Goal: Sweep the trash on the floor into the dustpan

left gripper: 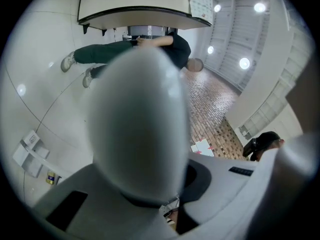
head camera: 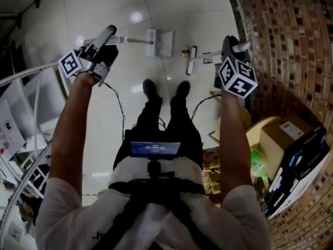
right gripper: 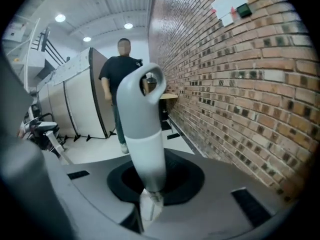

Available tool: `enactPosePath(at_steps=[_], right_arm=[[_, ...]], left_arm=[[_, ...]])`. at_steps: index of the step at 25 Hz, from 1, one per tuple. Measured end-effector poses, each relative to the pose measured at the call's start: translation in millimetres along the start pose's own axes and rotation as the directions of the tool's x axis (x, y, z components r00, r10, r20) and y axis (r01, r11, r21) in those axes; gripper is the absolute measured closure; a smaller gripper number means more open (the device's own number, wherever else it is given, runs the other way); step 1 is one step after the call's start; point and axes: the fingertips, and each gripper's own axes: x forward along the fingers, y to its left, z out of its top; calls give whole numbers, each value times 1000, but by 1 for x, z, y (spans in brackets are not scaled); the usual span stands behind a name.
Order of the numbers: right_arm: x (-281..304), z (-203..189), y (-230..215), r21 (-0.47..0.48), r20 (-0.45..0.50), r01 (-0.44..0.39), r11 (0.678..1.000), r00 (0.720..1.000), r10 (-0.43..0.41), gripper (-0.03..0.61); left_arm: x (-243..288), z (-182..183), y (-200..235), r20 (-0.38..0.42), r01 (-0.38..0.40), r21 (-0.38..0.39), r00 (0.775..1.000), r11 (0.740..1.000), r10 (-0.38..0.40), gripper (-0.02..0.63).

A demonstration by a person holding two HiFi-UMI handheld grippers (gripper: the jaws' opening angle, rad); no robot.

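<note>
In the head view, my left gripper (head camera: 105,38) is shut on the grey handle (head camera: 130,39) of a white dustpan (head camera: 159,42) that rests on the pale tile floor ahead of my shoes. My right gripper (head camera: 232,46) is shut on the handle of a small white broom (head camera: 191,60), just right of the pan. A small yellow piece of trash (head camera: 184,50) lies between pan and broom. The left gripper view is filled by the rounded dustpan handle (left gripper: 140,129), gripped at its base (left gripper: 147,201). The right gripper view shows the broom handle (right gripper: 142,129), with a hanging hole, clamped low (right gripper: 150,194).
A brick wall (head camera: 291,46) runs along the right, with cardboard boxes (head camera: 291,139) at its foot. Cables (head camera: 118,100) trail across the floor near my shoes. White rails (head camera: 26,87) stand at the left. Another person (right gripper: 120,84) stands further off by white panels.
</note>
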Motion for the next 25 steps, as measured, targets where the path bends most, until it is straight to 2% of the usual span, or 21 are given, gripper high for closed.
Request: enactPosePath(at_steps=[4, 7, 14, 18, 25], right_arm=[[3, 8, -3, 68, 31, 51, 996, 998, -53, 535], [4, 13, 3, 93, 41, 48, 994, 998, -52, 534], [6, 29, 31, 137, 87, -71, 988, 994, 59, 534], [-3, 34, 26, 86, 91, -69, 994, 994, 61, 537], [-31, 46, -4, -33, 95, -29, 999, 995, 32, 538]], left_arm=[[-2, -8, 5, -7, -13, -25, 1000, 1000, 12, 601], [-8, -6, 9, 12, -17, -31, 1000, 999, 17, 601], [-7, -4, 9, 19, -13, -29, 1000, 999, 14, 601], [-5, -2, 10, 35, -12, -35, 999, 999, 13, 601], [-11, 2, 12, 112, -4, -56, 994, 998, 10, 601]])
